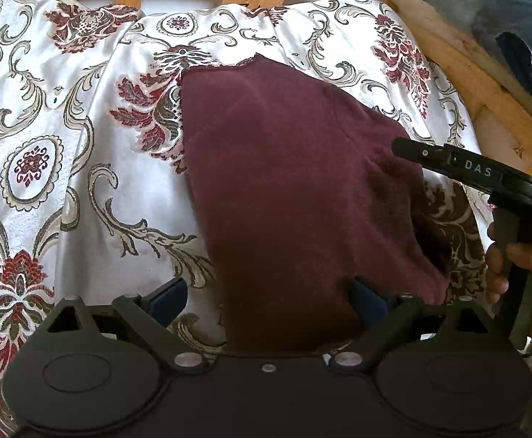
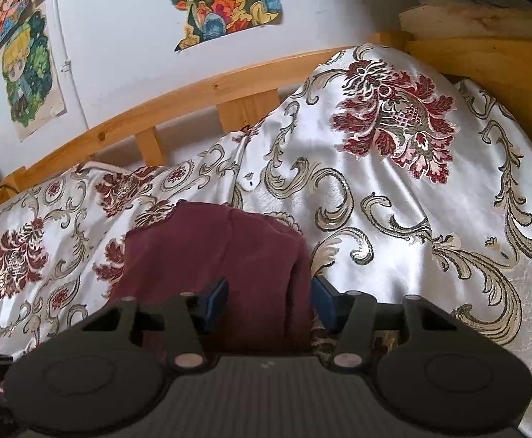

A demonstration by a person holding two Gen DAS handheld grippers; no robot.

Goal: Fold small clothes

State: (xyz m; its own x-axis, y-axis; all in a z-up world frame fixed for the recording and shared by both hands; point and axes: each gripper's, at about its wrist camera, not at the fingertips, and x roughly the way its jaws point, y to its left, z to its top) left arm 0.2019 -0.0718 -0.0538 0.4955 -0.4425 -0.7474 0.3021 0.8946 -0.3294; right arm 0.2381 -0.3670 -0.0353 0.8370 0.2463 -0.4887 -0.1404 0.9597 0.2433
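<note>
Maroon fuzzy knit garment lies folded on a glossy brocade bedspread; left tool and right tool both gape apart astride it.

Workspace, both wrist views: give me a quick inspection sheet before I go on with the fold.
Surface: white floral bedspread, rumpled, on a wooden bed frame.
Job's things: maroon garment lying on the bedspread.
Clutter: dark bundles beyond the frame's corner.
Grippers: left gripper open, garment between its fingers; right gripper open, straddling the garment's edge.
Cables: thin white conduit on the wall.
Surroundings: white wall with coloured drawings.
</note>
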